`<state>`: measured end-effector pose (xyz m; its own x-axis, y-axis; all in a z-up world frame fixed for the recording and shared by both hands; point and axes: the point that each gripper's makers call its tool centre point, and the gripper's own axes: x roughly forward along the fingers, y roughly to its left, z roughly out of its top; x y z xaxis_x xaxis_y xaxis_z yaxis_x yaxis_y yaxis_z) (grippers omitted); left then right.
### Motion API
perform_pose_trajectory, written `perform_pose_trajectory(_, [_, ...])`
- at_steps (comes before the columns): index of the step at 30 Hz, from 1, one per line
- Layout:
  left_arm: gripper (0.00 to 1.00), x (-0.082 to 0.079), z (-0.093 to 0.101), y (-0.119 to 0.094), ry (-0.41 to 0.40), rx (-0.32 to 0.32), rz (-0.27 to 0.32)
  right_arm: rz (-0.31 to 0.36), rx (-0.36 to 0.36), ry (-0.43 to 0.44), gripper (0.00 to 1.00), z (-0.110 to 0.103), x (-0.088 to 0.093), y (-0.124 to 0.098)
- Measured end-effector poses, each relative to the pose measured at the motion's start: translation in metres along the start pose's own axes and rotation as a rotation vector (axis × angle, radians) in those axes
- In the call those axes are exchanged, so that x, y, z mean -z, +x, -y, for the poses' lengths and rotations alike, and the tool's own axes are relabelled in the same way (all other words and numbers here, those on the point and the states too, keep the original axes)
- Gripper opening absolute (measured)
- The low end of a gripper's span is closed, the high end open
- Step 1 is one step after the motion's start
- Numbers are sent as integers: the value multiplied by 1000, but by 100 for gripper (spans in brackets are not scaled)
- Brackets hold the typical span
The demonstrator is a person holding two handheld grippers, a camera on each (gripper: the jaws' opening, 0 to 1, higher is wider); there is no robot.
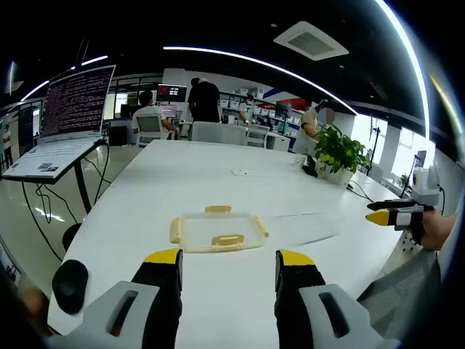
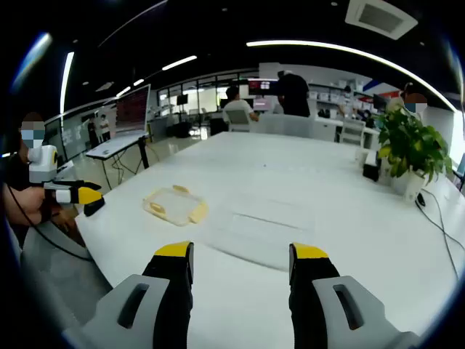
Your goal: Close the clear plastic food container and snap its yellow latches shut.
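Note:
The clear plastic container (image 1: 216,231) lies flat on the white table (image 1: 218,174), with yellow latches (image 1: 228,240) folded out on its sides. It sits just beyond my left gripper (image 1: 229,258), whose yellow-tipped jaws stand open and hold nothing. In the right gripper view the container (image 2: 174,205) is ahead and to the left of my right gripper (image 2: 241,251), also open and holding nothing. A faint clear flat piece (image 2: 254,231) lies on the table between that gripper and the container; I cannot tell what it is. Each gripper shows at the edge of the other's view: the right gripper (image 1: 392,215) and the left gripper (image 2: 78,195).
A laptop (image 1: 73,109) stands on a raised stand left of the table, with a black round object (image 1: 70,285) near the table's left edge. A potted plant (image 2: 410,145) and a cable (image 2: 439,218) sit at the right side. Chairs and several people are at the far end.

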<state>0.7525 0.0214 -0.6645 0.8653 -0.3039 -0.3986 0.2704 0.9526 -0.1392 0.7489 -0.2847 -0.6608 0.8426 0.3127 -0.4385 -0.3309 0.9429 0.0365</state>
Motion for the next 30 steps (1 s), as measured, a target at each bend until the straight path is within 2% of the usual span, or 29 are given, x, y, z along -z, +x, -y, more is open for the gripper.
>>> perform_pose_trajectory(30, [45, 0, 0, 0, 0, 2, 0, -3, -2, -4, 49, -2, 0, 1])
